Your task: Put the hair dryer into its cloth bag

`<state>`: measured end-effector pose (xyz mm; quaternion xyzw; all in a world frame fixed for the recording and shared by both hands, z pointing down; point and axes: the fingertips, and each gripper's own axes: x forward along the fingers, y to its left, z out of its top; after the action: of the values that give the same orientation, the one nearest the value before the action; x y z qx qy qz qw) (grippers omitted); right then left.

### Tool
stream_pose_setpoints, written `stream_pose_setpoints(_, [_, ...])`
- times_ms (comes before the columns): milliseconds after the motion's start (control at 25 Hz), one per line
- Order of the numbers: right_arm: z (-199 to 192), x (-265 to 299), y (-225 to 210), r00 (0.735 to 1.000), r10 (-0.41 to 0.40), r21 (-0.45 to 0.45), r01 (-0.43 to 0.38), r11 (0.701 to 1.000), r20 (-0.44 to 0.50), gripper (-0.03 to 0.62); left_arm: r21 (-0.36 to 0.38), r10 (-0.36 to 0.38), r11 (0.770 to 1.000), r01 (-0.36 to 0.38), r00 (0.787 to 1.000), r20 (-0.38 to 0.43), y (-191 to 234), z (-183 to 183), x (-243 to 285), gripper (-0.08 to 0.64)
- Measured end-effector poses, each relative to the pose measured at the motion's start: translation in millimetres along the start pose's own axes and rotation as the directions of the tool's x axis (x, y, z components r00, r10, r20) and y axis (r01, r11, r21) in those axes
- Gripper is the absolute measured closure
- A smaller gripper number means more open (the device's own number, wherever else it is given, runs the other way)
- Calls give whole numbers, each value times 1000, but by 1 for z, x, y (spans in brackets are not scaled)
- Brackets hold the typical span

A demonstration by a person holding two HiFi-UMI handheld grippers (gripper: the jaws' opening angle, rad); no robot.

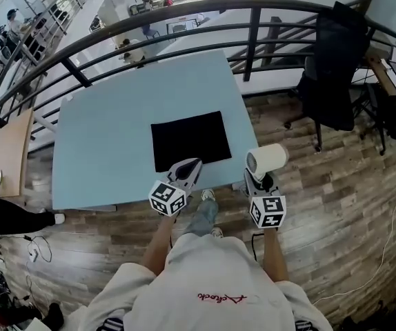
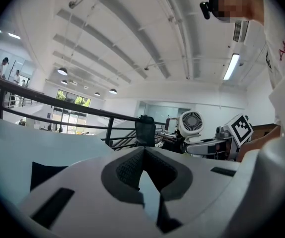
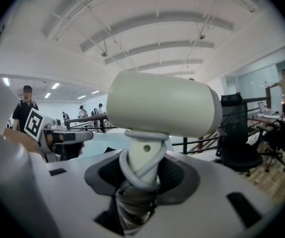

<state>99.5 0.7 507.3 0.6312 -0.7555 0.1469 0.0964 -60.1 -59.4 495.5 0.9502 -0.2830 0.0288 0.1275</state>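
Observation:
The cream hair dryer (image 1: 265,159) stands upright in my right gripper (image 1: 261,179), off the table's near right corner. In the right gripper view its barrel (image 3: 163,104) lies across the top and the jaws are shut on its cord-wrapped handle (image 3: 141,168). The black cloth bag (image 1: 190,139) lies flat on the pale blue table (image 1: 101,143), towards the near edge. My left gripper (image 1: 186,170) is shut and empty, its tips over the bag's near edge. From the left gripper view (image 2: 141,168) the hair dryer (image 2: 191,124) shows to the right, grille facing me.
A black railing (image 1: 184,29) curves behind the table. A black office chair (image 1: 332,67) stands on the wooden floor to the right, with desks beyond it. Another table (image 1: 8,150) sits at the left. Cables (image 1: 36,250) lie on the floor near my feet.

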Motion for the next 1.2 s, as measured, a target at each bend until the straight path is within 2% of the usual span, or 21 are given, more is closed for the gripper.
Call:
stream_pose_setpoints(280, [3, 39, -21, 999, -27, -6, 26, 1000, -38, 416, -44, -40, 998, 39, 999, -20, 26, -10, 45, 552])
stream_pose_setpoints(440, [20, 73, -39, 998, -39, -16, 38, 999, -42, 416, -69, -64, 996, 61, 997, -34, 46, -13, 75, 552])
stream_pose_setpoints(600, [46, 112, -50, 998, -47, -35, 46, 998, -33, 416, -92, -69, 993, 68, 997, -15, 78, -2, 98, 552])
stream_pose_setpoints(880, [78, 164, -70, 998, -44, -51, 42, 998, -47, 416, -156, -26, 987, 33, 998, 48, 125, 10, 132, 552])
stream_pose_setpoints(1200, [76, 200, -75, 996, -39, -67, 34, 997, -85, 416, -197, 5, 980, -3, 1000, 12, 156, -14, 146, 552])
